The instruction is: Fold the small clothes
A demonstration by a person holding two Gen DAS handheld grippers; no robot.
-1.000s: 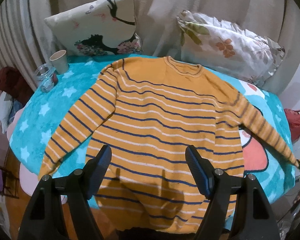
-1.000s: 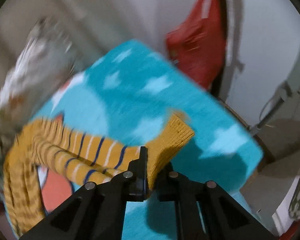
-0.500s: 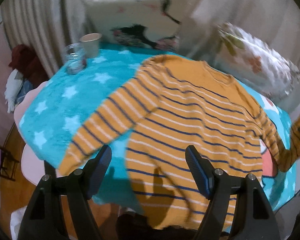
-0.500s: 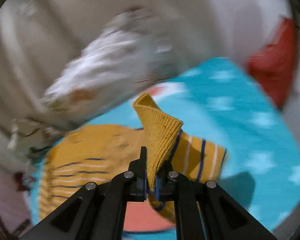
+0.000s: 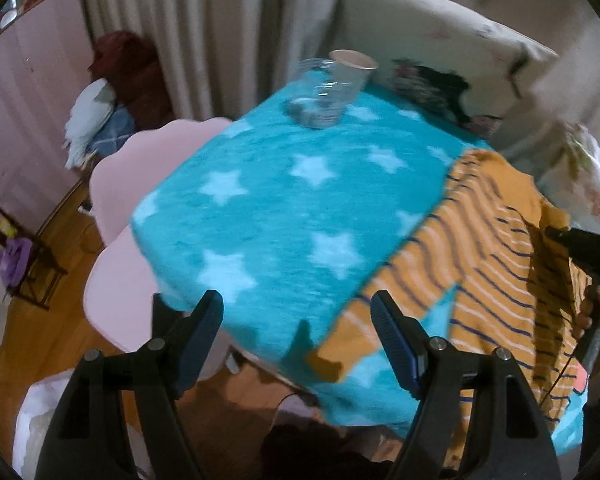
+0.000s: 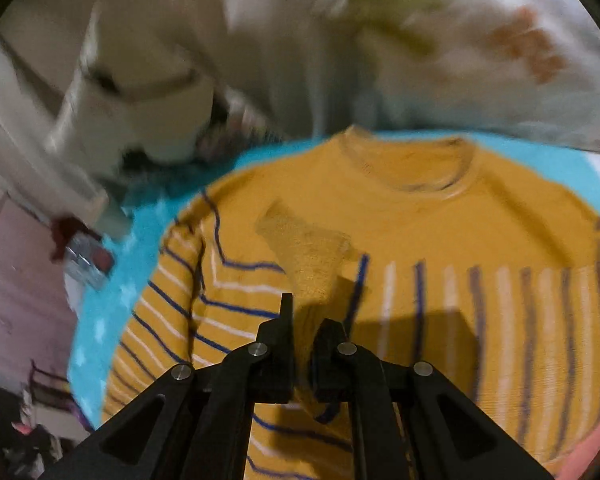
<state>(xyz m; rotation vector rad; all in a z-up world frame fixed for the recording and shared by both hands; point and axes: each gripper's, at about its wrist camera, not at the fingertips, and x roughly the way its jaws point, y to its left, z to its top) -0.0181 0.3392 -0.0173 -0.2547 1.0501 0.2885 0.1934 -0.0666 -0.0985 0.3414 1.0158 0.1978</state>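
Presently, findings run from the tongs outward, with places given against the sweater.

Right tongs (image 6: 302,344): jaws have just been easing apart slightly, yet the sleeve cuff (image 6: 306,258) is between them and appears pinched; cuff held above the sweater's chest.

Left tongs (image 5: 296,338): jaws wide apart, nothing between them; poised just beside the sweater's other sleeve (image 5: 384,300), near its cuff end.

Sweater (image 6: 400,232): mustard with blue and white stripes, lying flat, front up, on the star-patterned blanket (image 5: 260,216) covering the bench.

Step in hand: judged to be the first sleeve fold, the right-hand sleeve carried inward across the body.

Next move: likely calls for laying that cuff flat on the chest and releasing; left tongs would then need to close on the remaining sleeve.

Beyond the sweater: glass jar (image 5: 320,96) and paper cup (image 5: 350,72) at the blanket's far corner; cushions (image 5: 440,56) behind.

Writing and labels: none legible; views blurred.
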